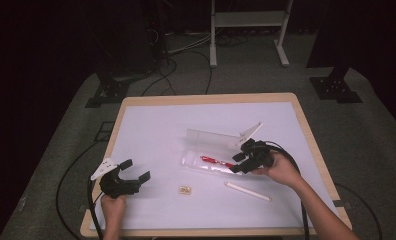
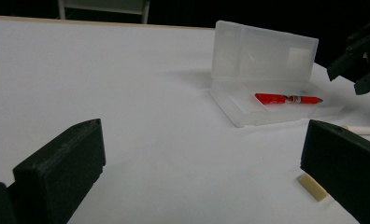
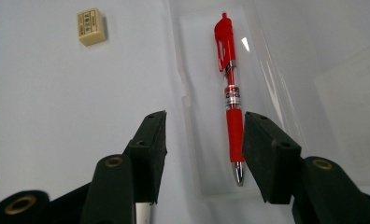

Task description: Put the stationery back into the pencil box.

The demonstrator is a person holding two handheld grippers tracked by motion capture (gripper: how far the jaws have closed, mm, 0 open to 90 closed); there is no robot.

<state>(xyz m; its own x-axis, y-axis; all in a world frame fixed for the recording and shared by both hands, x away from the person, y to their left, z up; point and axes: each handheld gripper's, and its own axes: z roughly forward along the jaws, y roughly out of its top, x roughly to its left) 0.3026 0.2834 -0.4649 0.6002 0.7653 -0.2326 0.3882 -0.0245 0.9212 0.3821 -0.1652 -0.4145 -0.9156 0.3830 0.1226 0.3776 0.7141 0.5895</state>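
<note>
A clear plastic pencil case (image 1: 206, 161) (image 2: 267, 109) (image 3: 206, 140) lies open mid-table with its lid (image 1: 213, 137) (image 2: 262, 58) standing up behind it. A red pen (image 1: 214, 161) (image 2: 288, 99) (image 3: 231, 93) rests inside the tray. My right gripper (image 1: 238, 163) (image 3: 204, 149) hovers open just over the tray's right end, its jaws either side of the pen's tip and not touching it. My left gripper (image 1: 136, 170) (image 2: 202, 163) stands open near the table's front left with nothing between its jaws. A white stick (image 1: 247, 191) and a small beige eraser (image 1: 185, 190) (image 2: 313, 186) (image 3: 90, 26) lie on the table in front of the case.
The white table top (image 1: 156, 130) has a wooden rim. Cables (image 1: 71, 170) trail from both grippers over the grey floor. A white frame stand (image 1: 248, 30) and black stand feet (image 1: 336, 87) sit beyond the table's far edge.
</note>
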